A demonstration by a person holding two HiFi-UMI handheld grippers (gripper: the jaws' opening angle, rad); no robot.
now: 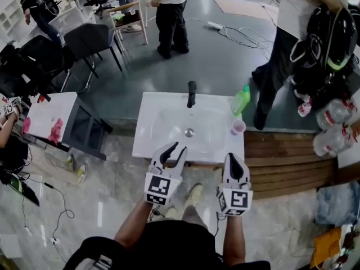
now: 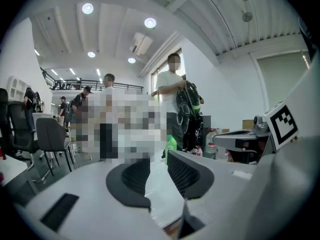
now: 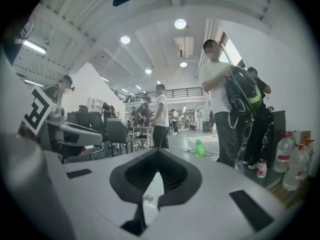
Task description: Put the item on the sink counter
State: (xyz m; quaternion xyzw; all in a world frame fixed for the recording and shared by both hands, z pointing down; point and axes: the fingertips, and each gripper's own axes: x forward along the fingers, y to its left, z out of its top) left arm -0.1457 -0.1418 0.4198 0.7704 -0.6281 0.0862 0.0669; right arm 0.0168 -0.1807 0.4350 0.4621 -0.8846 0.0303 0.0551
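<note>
White left tool (image 1: 175,149) stands part-open, empty; the right tool (image 1: 235,161) is closed on nothing. Both are at the sink worktop's (image 1: 147,142) near edge. A green bottle (image 1: 241,100) stands at its back right corner, label unreadable.

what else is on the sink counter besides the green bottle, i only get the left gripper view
Observer: A small pinkish cup stands near the right edge of the sink counter, closer to the person than the green bottle.
Operator: is the right hand-held gripper carrying anything
Observer: No. The right hand-held gripper is shut, jaw tips together, with nothing between them.
Operator: where's the tap
Observer: The black faucet stands at the rear middle of the sink, beyond the drain.
</note>
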